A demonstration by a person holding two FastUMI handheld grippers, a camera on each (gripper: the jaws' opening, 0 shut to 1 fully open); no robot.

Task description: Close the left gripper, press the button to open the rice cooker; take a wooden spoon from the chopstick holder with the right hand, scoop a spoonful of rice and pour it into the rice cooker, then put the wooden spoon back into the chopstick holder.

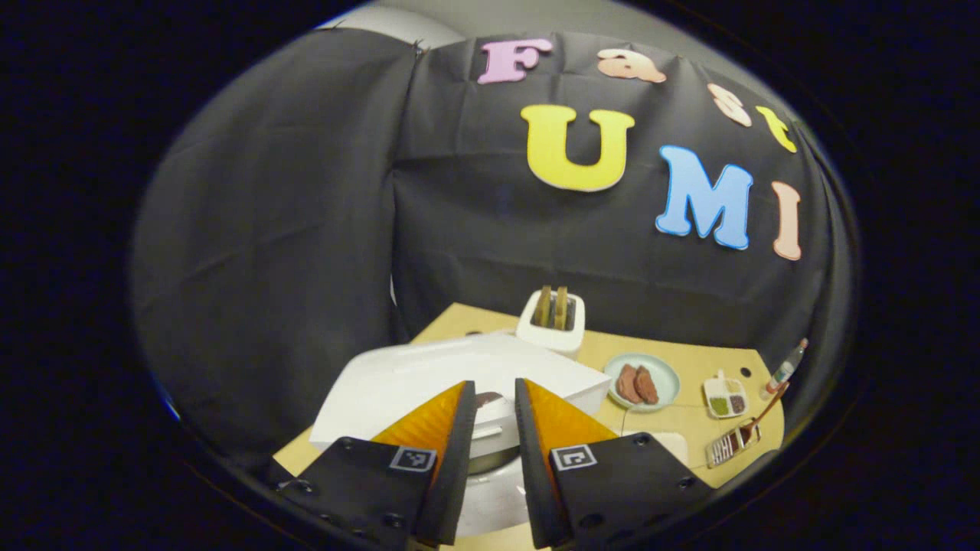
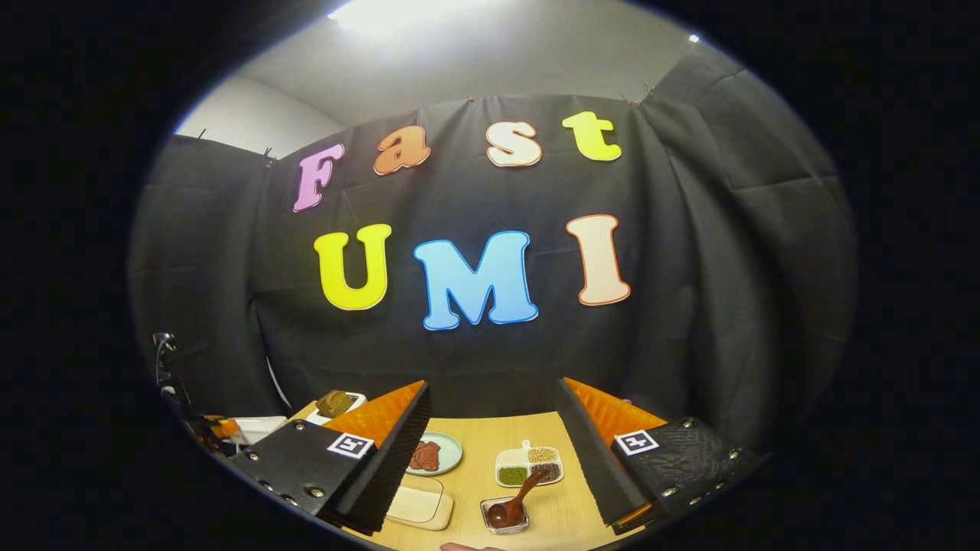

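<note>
Pale wooden table (image 2: 490, 436) stands against black cloth wall (image 2: 689, 306).

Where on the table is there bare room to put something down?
Bare wood lies right of the divided dish and spoon holder, and behind the plate toward the cloth wall. It is crowded around the rice cooker, toaster and plate.

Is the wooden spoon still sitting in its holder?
Yes. The wooden spoon stands bowl-down in its clear holder; the right gripper is open, apart from it.
</note>
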